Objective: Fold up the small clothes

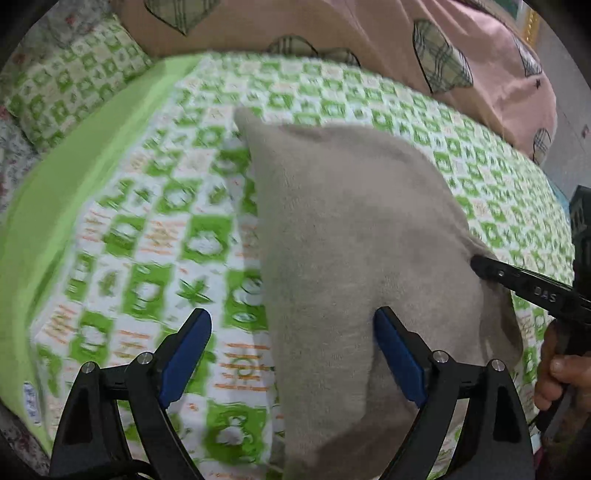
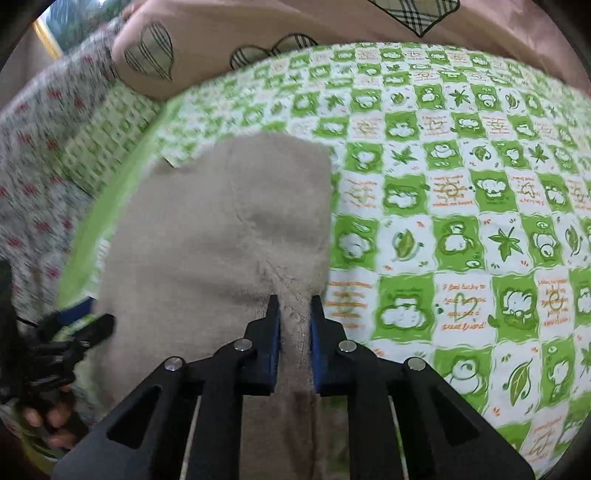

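Beige fleece garment point(image 1: 351, 229) lies on the bed, on the green-checked sheet point(image 1: 147, 240); blur and the fisheye keep me from telling what kind of garment it is.

Right gripper point(image 2: 294, 306): fingers clamped on a bunched ridge of the garment's near edge, fabric pinched between the blue pads. In the left wrist view the same gripper comes in from the right, its tip buried in the cloth's right edge.

Left gripper point(image 1: 293, 323): fingers spread wide, gripping nothing. The right-hand pad point(image 1: 397, 354) overlaps the garment's left portion, the other pad sits over bare sheet. Can't tell if either touches fabric.

Key relation: the garment's left edge runs between the left fingers, so the cloth lies ahead and slightly right of them. The left hand is the nearer one to the free near-left corner; the right already holds its side.

Orientation: long axis runs away from both cameras, near edge by the grippers, far end tapering toward the pink heart-print blanket point(image 1: 369, 33) at the back.

Judgement: the likely next move is for the left to close on the near-left edge, then both carry the near edge along that axis to the far end. Risk: thick fleece, so a shallow bite may slip.
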`<state>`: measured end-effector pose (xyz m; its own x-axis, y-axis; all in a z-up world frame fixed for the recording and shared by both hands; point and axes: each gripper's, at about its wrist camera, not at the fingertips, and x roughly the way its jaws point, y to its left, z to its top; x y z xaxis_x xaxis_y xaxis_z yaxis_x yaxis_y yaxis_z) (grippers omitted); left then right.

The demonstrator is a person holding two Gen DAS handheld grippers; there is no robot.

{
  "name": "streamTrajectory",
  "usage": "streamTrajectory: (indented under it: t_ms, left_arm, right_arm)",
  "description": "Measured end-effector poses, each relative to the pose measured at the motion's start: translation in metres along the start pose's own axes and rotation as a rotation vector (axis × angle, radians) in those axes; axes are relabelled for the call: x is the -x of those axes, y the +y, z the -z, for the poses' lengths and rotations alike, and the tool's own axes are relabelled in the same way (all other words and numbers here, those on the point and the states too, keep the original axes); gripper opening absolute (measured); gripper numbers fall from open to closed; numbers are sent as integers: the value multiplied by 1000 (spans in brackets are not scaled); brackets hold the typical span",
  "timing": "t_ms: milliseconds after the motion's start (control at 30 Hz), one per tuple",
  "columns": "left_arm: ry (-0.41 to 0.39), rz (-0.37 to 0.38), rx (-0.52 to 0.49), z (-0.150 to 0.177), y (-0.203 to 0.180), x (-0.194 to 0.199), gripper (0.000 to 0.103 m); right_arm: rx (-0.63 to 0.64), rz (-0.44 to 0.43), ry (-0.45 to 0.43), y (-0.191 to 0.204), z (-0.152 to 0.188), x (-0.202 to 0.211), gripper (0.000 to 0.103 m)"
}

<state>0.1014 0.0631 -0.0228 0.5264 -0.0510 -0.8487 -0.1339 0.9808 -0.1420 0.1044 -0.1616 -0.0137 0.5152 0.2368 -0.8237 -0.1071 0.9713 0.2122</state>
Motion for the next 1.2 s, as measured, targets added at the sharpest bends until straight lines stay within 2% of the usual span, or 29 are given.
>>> streamTrajectory:
  t_ms: [67, 133, 200, 267, 433, 600, 800, 1200]
  left_arm:
    - [4, 42, 40, 2, 7, -4, 92]
    - [3, 48, 46, 2, 9, -2, 92]
    - [-12, 22, 26, 1, 6, 4, 91]
    - [-27, -7, 7, 1, 4, 14, 91]
    - [-38, -25, -2, 7, 2, 30, 91]
    - [-61, -64, -15, 21, 1, 48, 91]
    - [-85, -97, -61, 36, -7, 63, 91]
    - [-84, -109, -85, 52, -9, 75, 91]
  right_arm:
    - [-2, 3, 9, -2, 2, -7, 16]
    - [-2, 6, 2, -2, 1, -2, 17]
    - [-2, 9, -1, -4, 1, 3, 30]
    - [6, 19, -15, -3, 3, 10, 36]
    - [40, 19, -46, 9, 14, 36, 37]
    - [72, 1, -63, 22, 30, 55, 51]
    - [134, -33, -46, 39, 48, 63, 60]
    - [196, -43, -43, 54, 68, 70, 67]
